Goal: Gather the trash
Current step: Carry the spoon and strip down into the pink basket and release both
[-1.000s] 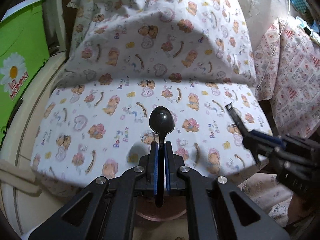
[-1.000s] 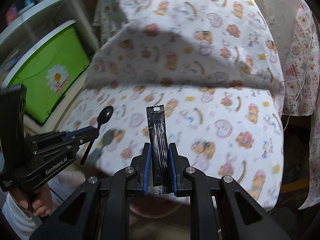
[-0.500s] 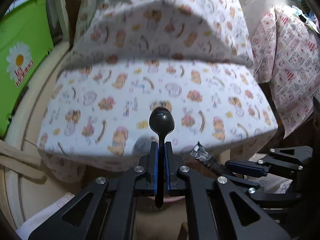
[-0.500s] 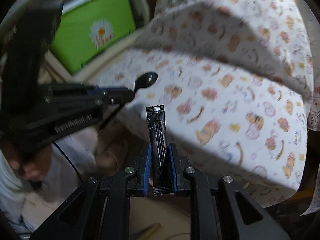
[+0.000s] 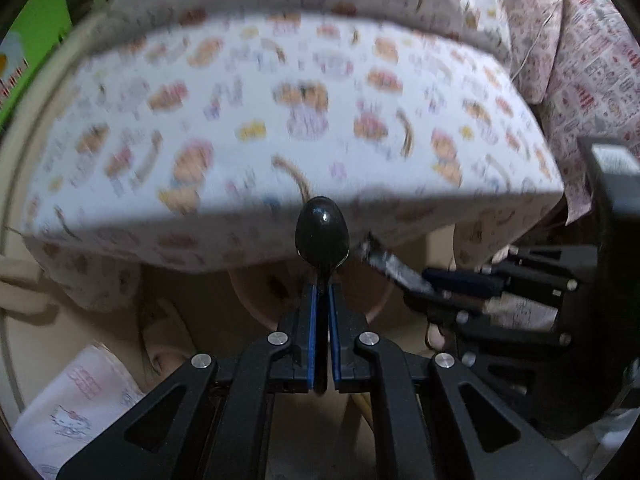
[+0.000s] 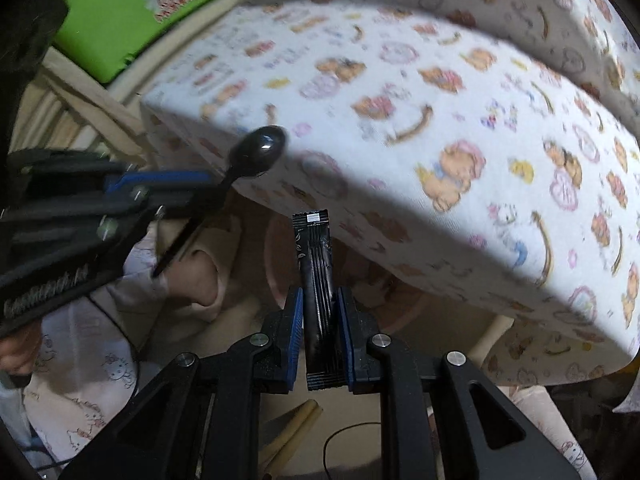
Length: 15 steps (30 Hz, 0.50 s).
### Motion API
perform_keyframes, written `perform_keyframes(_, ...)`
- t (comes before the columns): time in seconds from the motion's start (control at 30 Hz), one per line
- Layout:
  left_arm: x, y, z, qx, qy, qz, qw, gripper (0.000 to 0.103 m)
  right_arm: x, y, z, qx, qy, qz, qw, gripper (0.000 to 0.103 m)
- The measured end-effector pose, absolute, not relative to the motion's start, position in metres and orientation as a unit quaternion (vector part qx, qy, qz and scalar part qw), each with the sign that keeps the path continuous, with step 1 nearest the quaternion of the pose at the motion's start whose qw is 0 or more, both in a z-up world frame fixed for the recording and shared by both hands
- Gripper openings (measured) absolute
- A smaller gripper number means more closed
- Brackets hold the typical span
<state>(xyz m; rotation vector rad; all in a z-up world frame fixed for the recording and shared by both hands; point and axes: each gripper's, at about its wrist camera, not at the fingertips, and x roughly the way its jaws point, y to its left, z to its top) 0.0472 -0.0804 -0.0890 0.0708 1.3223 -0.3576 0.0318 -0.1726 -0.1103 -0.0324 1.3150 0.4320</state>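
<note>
The left gripper (image 5: pixel 322 300) pinches the handle of a black plastic spoon (image 5: pixel 322 230), bowl pointing far; the right gripper (image 6: pixel 320 312) is clamped on a black sachet (image 6: pixel 316 280) standing upright between its blue pads; both hang past the near edge of a table under a cartoon-print cloth (image 6: pixel 440 120), over a pinkish bin (image 5: pixel 372 300) on the floor below.

spoon (image 5: pixel 322 232): 1 | sachet (image 6: pixel 316 280): 1 | pink basin (image 5: pixel 376 300): 1 | green box (image 6: pixel 132 12): 1
</note>
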Motion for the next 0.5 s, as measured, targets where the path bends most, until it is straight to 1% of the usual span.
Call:
perform_keyframes(0.13, 0.051, -0.081, -0.115, 0.035, 0.632, -0.150, 0.760, 0.005, 0.039, -0.176, -0.130, 0.000, 0.631, 0.185, 0.753, 0.019)
perform_keyframes(0.3, 0.063, -0.077, -0.146, 0.013, 0.664, -0.136, 0.735, 0.005, 0.045, -0.175, -0.150, -0.013, 0.648, 0.163, 0.744, 0.019)
perform_keyframes(0.4, 0.068, -0.076, -0.161, 0.007, 0.678, -0.129, 0.724, 0.005, 0.046, -0.171, -0.159, -0.044, 0.652, 0.152, 0.741, 0.019)
perform_keyframes(0.5, 0.070, -0.075, -0.172, 0.002, 0.689, -0.122, 0.714, 0.005, 0.047, -0.173, -0.167, -0.034, 0.665, 0.157, 0.729, 0.019)
